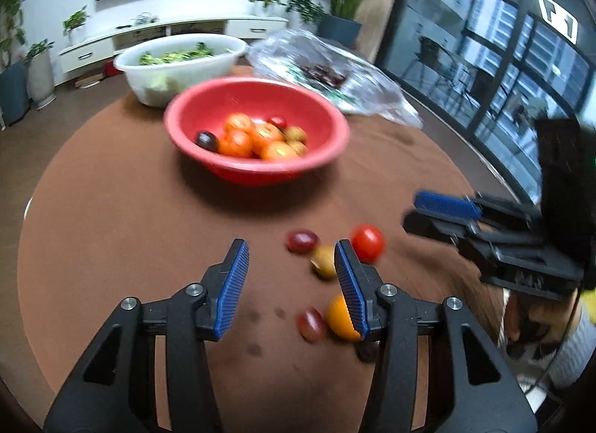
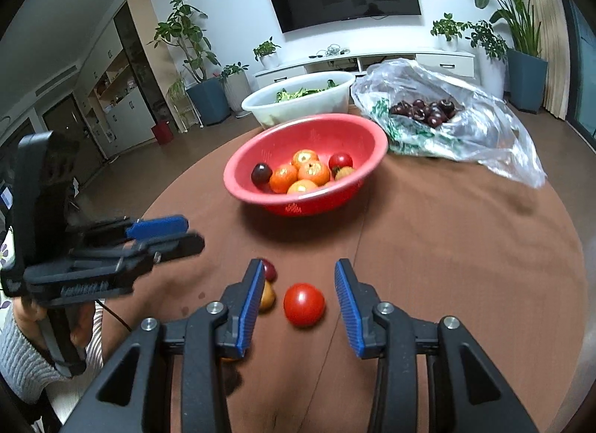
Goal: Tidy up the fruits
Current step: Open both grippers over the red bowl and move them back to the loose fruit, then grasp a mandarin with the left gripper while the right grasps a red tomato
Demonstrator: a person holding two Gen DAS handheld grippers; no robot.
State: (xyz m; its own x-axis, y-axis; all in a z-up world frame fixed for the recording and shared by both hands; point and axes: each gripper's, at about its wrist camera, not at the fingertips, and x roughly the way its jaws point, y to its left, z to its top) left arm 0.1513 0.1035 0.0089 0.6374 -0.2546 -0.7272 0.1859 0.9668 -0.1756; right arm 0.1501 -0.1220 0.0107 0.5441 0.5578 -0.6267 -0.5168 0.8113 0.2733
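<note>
fruits lie loose on the near part of the brown round table (image 2: 465,246), well short of the red bowl (image 2: 260,157) that already holds oranges, a tomato and a dark plum. the red tomato (image 2: 304,304) sits on the cloth between the right gripper (image 2: 298,300)'s blue pads, which stand apart and do not touch it, so those tongs are released and empty. just left of it are a yellow-brown fruit (image 2: 269,297) and a dark red one (image 2: 269,269), both partly hidden behind the left pad. in the left wrist view the left gripper (image 1: 290,284) is also released and empty, with bare cloth between its pads; an orange (image 1: 338,317) and a reddish grape-like fruit (image 1: 311,323) lie near its right finger. the likely trouble: the tomato is round and glossy, so a squeeze off its middle could make it squirt out and roll toward the table edge, and a hard squeeze could bruise it. the left pad coming down could also nudge the yellow-brown fruit. both grippers work the same small patch, so they could knock together. blur in the left view makes exact gaps there hard to judge.
</note>
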